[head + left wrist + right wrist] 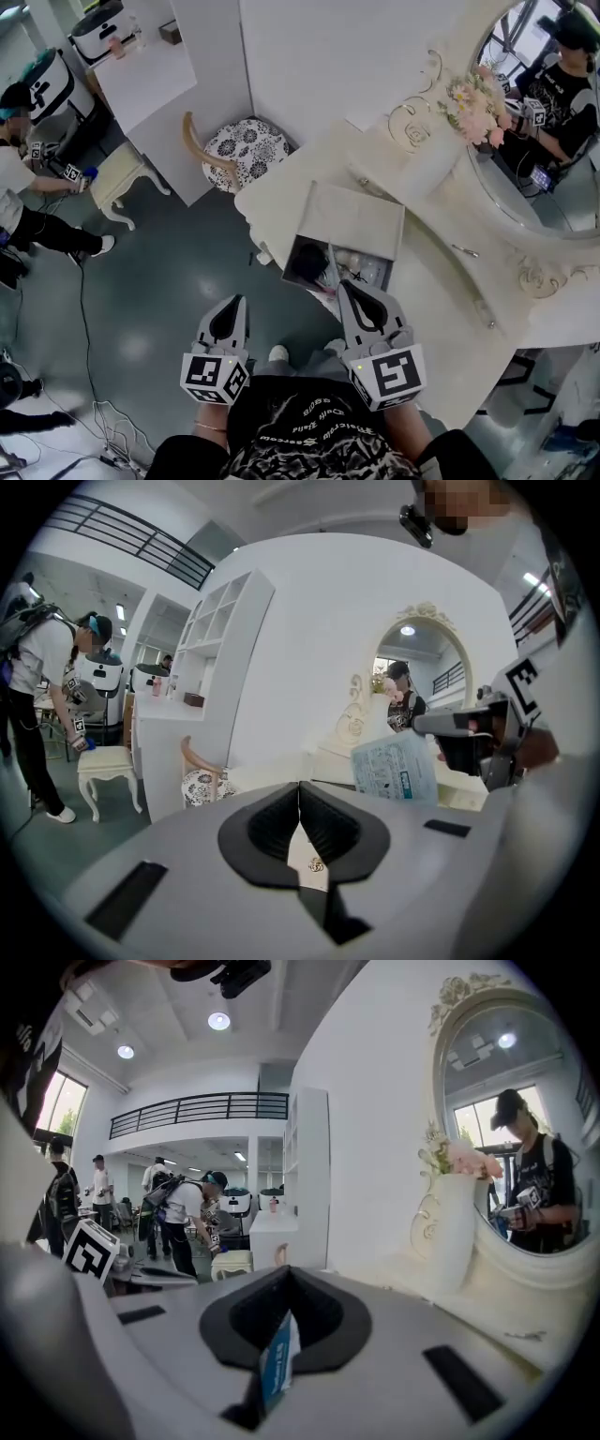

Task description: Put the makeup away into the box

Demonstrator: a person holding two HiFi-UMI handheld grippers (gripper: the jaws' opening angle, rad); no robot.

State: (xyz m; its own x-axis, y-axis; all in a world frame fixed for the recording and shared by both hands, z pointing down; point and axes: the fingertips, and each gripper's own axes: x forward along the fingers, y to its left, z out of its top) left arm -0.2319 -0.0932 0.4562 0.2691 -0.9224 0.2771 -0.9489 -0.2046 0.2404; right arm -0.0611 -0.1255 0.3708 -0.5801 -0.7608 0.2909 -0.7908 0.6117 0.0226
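An open white box [352, 221] stands on the cream vanity table [281, 192], its lid laid back and several makeup items in the compartment below. My right gripper [345, 284] hovers at the box's near edge, shut on a thin blue-and-white sachet [333, 264]. That sachet [278, 1358] shows edge-on between the jaws in the right gripper view, and the sachet [395, 772] shows flat in the left gripper view. My left gripper [239, 300] is off the table's front-left, over the floor, shut [300, 789] with nothing in it.
An oval mirror [553, 122] and a white vase with pink flowers [473, 105] stand at the back of the table. A chair with a patterned cushion [242, 150] sits left of it. A person [19, 178] bends by a small stool [117, 178]. Cables lie on the floor [103, 412].
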